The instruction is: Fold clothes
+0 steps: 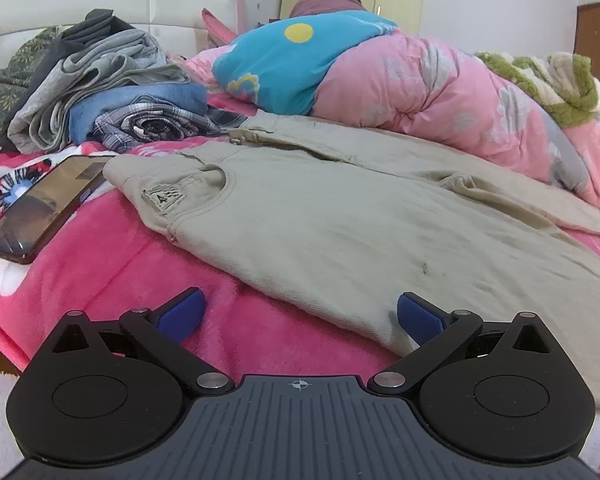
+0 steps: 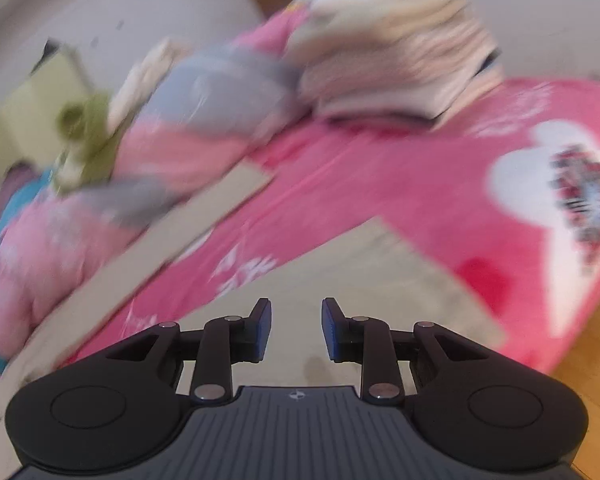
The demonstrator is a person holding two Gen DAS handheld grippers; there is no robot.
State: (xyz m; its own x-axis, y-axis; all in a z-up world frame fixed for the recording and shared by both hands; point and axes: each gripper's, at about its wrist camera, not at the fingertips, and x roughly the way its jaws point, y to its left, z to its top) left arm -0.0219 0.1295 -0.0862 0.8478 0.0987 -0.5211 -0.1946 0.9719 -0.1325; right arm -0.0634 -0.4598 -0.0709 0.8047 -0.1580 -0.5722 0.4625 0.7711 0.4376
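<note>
Khaki trousers point(image 1: 320, 224) lie spread flat on the pink blanket point(image 1: 120, 280), waistband towards the left in the left wrist view. My left gripper point(image 1: 300, 314) hovers low at their near edge with its jaws wide apart: the right pad point(image 1: 418, 316) is over the cloth edge and the left pad point(image 1: 180, 312) over the blanket, gripping nothing. The right wrist view is blurred and tilted. In it my right gripper point(image 2: 296, 328) stands narrowly open above one trouser leg point(image 2: 360, 280), nothing between its pads. The other leg point(image 2: 140, 264) runs off to the left.
A black phone point(image 1: 40, 208) lies on the blanket left of the trousers. Behind it is a heap of unfolded clothes point(image 1: 112, 92). A pink quilt point(image 1: 420, 92) and blue pillow point(image 1: 300, 60) fill the back. A stack of folded clothes point(image 2: 400, 52) sits far off; wooden floor point(image 2: 592, 340) shows past the bed edge.
</note>
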